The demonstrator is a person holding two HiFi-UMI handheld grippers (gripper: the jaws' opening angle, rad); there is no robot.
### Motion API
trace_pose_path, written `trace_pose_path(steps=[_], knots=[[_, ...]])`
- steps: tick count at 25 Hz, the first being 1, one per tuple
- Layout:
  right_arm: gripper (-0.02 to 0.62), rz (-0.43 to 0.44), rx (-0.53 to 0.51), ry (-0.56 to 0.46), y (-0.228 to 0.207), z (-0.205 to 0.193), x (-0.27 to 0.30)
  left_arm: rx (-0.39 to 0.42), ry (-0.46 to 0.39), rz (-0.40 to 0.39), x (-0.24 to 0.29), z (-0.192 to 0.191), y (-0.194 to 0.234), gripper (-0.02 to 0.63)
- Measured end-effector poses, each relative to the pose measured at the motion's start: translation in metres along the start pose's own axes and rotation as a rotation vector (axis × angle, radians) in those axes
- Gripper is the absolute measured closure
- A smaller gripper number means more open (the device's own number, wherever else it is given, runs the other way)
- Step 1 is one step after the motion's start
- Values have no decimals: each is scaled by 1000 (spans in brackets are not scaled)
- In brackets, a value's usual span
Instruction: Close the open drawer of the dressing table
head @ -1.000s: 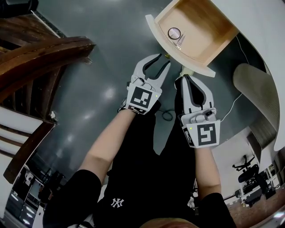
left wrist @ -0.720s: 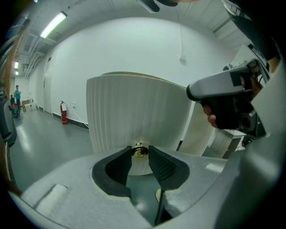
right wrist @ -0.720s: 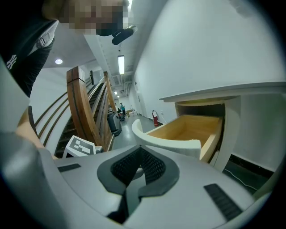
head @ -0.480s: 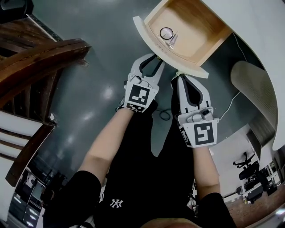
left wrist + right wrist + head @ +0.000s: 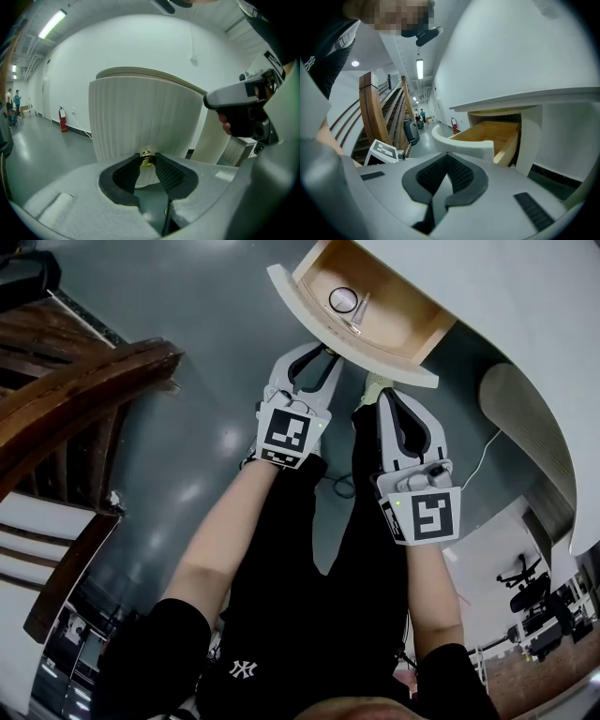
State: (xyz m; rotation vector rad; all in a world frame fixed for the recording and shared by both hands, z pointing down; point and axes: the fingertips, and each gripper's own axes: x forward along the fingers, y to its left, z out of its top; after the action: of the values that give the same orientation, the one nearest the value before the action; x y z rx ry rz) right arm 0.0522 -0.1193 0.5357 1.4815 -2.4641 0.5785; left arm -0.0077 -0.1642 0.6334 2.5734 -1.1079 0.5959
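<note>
Drawer (image 5: 309, 307) now sits deeper in the desk (image 5: 525, 296), mid-closing: left gripper (image 5: 323, 351) fingers pinch its knob (image 5: 147, 158), right gripper (image 5: 385, 394) fingers meet empty; next, push straight home.

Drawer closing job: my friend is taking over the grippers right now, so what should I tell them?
Left gripper: fingers shut on the small gold knob on the drawer front.
Right gripper: shut and empty, close by the drawer front; I cannot tell if it touches.
Drawer: open, sticking out of the white dressing table, with a ring inside.
Done: knob gripped.
Left: push the drawer fully in, then let go.
</note>
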Motion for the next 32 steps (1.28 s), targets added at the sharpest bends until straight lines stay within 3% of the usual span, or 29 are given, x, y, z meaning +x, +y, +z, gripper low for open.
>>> trace_pose_path(steps=[13, 32], knots=[[580, -72, 0, -44, -66, 7, 15, 22, -69, -20, 61, 36, 6, 497], [580, -95, 18, -64, -103, 19, 32, 29, -144, -27, 130, 82, 15, 497]])
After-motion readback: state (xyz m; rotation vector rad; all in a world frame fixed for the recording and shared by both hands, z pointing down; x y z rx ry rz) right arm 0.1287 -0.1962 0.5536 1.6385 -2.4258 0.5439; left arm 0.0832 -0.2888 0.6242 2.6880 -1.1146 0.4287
